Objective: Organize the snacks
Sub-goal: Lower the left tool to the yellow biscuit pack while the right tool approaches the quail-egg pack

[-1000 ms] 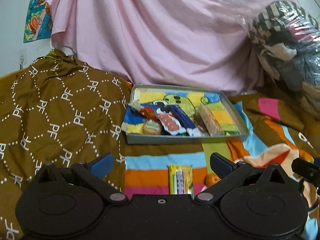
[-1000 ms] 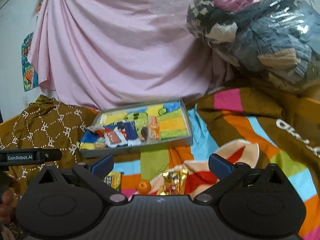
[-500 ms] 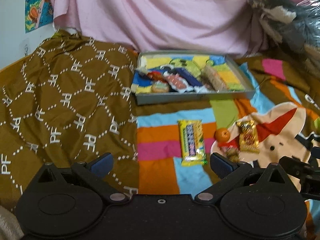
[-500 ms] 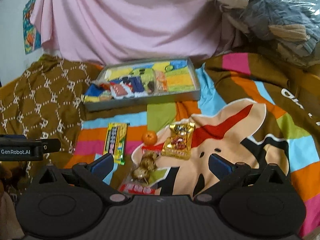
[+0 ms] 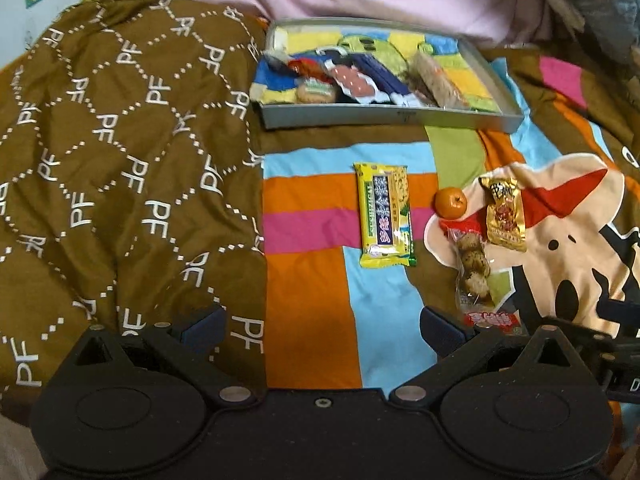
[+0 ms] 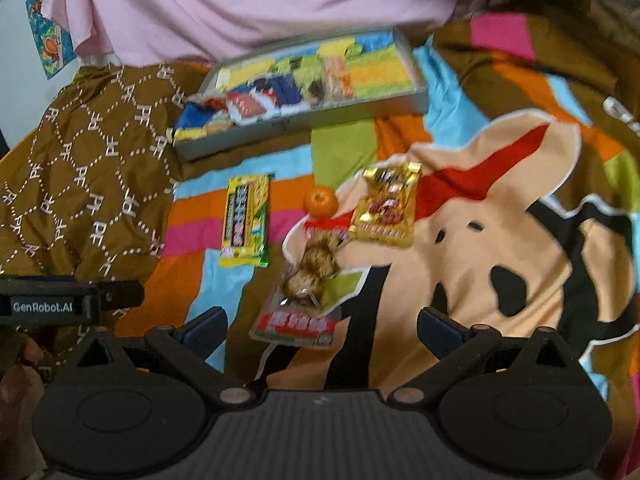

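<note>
Left wrist view: left gripper (image 5: 320, 326) jaws spread wide, nothing between them, held above a colourful striped blanket (image 5: 308, 300). A brown patterned cloth (image 5: 120, 160) covers the left side. A grey tray (image 5: 384, 118) sits at the far edge of the blanket, already holding several wrapped snacks lying side by side. Loose snacks lie on the blanket in front of the tray: a yellow snack bar (image 5: 386, 220) lengthwise, an orange (image 5: 451, 202) just to its right, a gold packet (image 5: 505, 214) beside the orange, and a clear pack of brown balls (image 5: 474, 276) touching the gold packet's lower corner. Part of the other gripper shows at the right edge.

Right wrist view (somewhat blurred): right gripper (image 6: 322, 326) jaws also released, empty. The clear pack (image 6: 308, 280) lies just ahead, between the jaw tips. Gold packet (image 6: 386, 208) overlaps its upper end; orange (image 6: 320, 202) beside; yellow bar (image 6: 245, 220) left, apart from these. Tray (image 6: 304, 120) beyond. Pink drape (image 6: 260, 4) behind. Left gripper body visible at left edge.
</note>
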Tool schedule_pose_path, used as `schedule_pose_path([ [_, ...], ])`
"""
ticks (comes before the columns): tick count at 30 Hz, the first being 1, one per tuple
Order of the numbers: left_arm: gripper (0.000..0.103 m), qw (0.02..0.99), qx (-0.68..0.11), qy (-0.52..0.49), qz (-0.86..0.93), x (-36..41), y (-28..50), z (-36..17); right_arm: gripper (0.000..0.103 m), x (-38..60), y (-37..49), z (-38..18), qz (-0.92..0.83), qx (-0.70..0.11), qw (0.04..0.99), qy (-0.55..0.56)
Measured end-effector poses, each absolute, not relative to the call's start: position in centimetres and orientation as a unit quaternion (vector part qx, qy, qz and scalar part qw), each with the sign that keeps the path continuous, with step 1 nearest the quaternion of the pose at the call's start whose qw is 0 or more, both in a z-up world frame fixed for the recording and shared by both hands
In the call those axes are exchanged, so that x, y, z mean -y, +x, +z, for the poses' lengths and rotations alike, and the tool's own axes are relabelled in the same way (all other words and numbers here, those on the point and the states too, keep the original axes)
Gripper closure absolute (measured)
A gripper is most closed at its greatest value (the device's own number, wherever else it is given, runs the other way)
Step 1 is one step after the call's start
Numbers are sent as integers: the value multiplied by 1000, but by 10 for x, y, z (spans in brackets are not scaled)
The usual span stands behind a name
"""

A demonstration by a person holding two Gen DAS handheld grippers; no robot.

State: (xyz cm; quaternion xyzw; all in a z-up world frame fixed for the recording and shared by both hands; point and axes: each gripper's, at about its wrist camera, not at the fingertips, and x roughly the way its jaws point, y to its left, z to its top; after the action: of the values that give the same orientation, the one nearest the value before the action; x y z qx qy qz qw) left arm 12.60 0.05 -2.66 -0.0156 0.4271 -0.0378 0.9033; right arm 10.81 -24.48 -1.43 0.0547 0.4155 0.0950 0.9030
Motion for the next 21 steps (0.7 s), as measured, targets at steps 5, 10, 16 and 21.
schedule_pose_path([
  [5,1,907,-413,52,-70,6,143,-22,0,241,125,-23,118,-457,881,41],
  [10,1,902,-410,90,-97,8,169,-24,0,230,140,-30,140,-474,869,-21],
  [16,1,893,-439,22,-96,-4,195,-37,0,224,165,-46,162,-482,861,1],
  [21,1,879,-464,-48,-99,-14,210,-45,0,214,184,-59,147,-493,857,16],
])
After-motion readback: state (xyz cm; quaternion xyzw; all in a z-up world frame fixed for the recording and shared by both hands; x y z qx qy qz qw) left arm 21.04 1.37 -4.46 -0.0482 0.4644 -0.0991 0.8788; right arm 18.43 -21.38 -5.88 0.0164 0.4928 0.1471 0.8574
